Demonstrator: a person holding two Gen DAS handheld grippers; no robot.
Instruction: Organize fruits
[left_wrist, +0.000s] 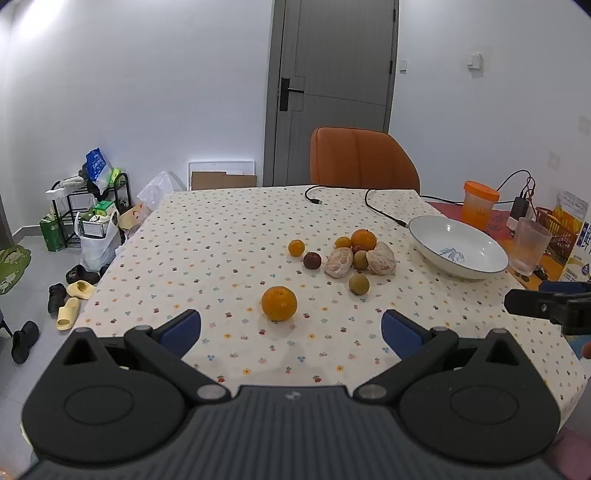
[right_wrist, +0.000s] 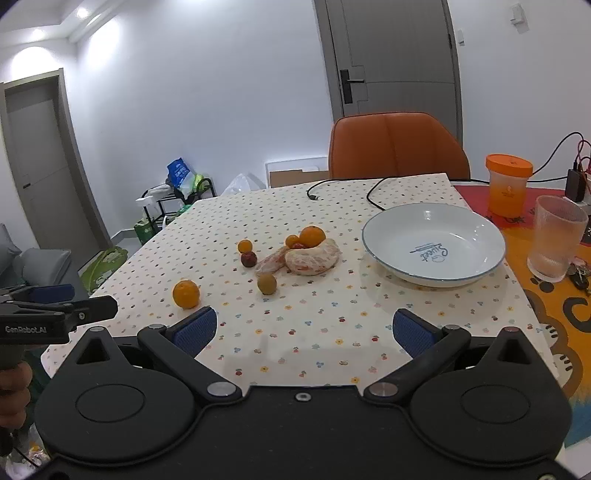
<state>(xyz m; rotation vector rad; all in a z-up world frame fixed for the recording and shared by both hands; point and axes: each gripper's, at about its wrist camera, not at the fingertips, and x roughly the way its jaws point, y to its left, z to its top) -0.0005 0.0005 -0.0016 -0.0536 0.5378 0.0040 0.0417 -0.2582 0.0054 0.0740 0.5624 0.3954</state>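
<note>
**Fruit loose on the tablecloth, bowl empty, both grippers spread**

The left gripper (left_wrist: 291, 332) and the right gripper (right_wrist: 304, 332) are held above the near edge of the table, each with its jaws spread wide and nothing between them. The fruit is scattered on the dotted tablecloth (left_wrist: 221, 236). A lone orange (left_wrist: 279, 303) is set nearest the left gripper, apart from the rest. Further back, a cluster is formed by two peeled citrus pieces (left_wrist: 338, 263), a second orange (left_wrist: 364, 239), a dark red plum-like fruit (left_wrist: 312, 260) and several small brownish round fruits (left_wrist: 359, 284). The white bowl (right_wrist: 476, 273) stands empty to the right of the cluster.

The whole oranges are judged firm, fairly light and prone to roll; they would best be gripped across the widest part. The peeled pieces are judged soft and easily crushed or torn, so only a gentle squeeze across the body is advised. The small round fruits may slip out of wide pads.
</note>
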